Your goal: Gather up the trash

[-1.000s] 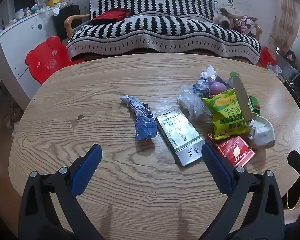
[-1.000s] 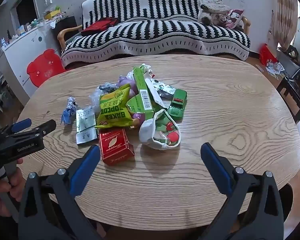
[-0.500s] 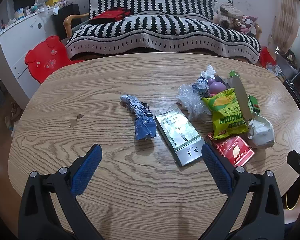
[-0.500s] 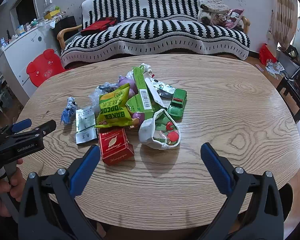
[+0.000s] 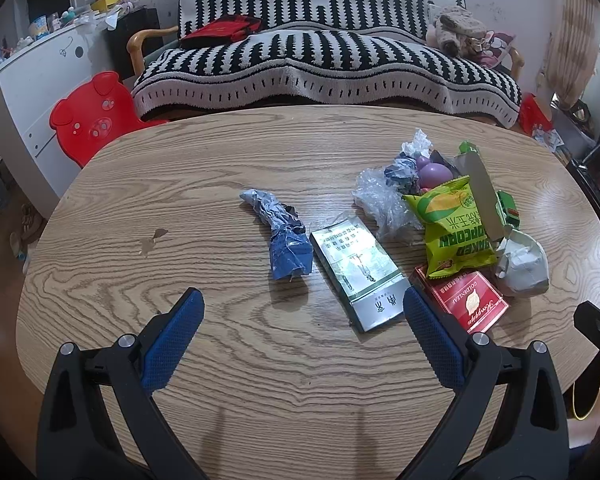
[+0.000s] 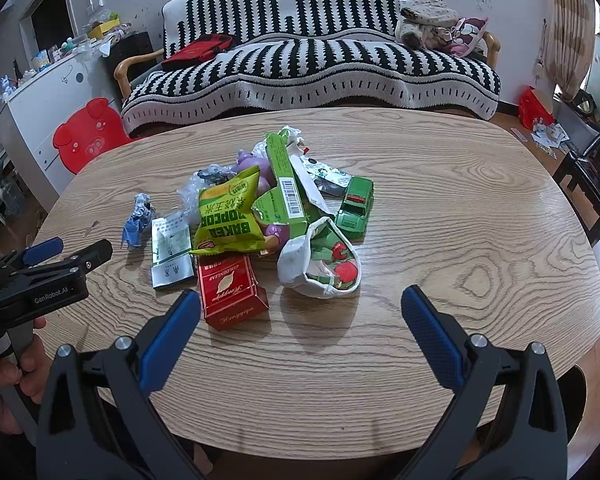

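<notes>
Both wrist cameras looked across the table (image 5: 148,184) toward the sofa (image 6: 308,64), sharing the central trash pile (image 6: 260,220).

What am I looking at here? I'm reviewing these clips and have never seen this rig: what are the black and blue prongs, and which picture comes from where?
No robot: a person holds a hand-held two-finger clamp in each hand, with a fisheye camera looking along its fingers. The prongs are those fingers.

One picture looks out from the left gripper, the other from the right gripper. Both are open and hold nothing. The right view also shows a hand gripping the left tool.

On the wooden table lies a pile of litter: a crumpled blue wrapper, a grey-green packet, a red box, a yellow-green popcorn bag, a crushed paper cup, clear plastic film, plus a green toy car. A striped sofa stands behind.
</notes>
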Motion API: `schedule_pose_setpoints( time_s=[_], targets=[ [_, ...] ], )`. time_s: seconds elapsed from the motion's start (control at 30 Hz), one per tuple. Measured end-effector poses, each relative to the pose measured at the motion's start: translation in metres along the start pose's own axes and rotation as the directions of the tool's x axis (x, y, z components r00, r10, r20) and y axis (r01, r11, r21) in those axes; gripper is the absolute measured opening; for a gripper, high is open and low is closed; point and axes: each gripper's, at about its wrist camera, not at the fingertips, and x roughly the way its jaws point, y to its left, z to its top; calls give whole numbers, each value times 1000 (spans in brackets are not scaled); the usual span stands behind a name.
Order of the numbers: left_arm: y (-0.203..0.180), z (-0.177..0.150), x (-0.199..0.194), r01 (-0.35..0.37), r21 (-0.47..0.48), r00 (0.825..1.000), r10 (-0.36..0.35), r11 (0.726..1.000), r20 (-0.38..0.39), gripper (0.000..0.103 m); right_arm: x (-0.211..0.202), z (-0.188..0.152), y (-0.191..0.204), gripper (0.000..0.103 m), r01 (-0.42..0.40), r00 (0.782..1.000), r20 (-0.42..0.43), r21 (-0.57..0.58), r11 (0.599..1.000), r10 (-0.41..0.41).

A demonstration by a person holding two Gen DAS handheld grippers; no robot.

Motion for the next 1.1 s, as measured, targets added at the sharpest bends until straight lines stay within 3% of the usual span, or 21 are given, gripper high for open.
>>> schedule_pose_setpoints(
  time_s=[1.1],
  targets=[
    [1, -1, 12, 20, -4, 1000, -20, 1000, -24, 97, 8, 4, -1, 97, -13, 1000, -10, 0, 1000, 13]
  ],
)
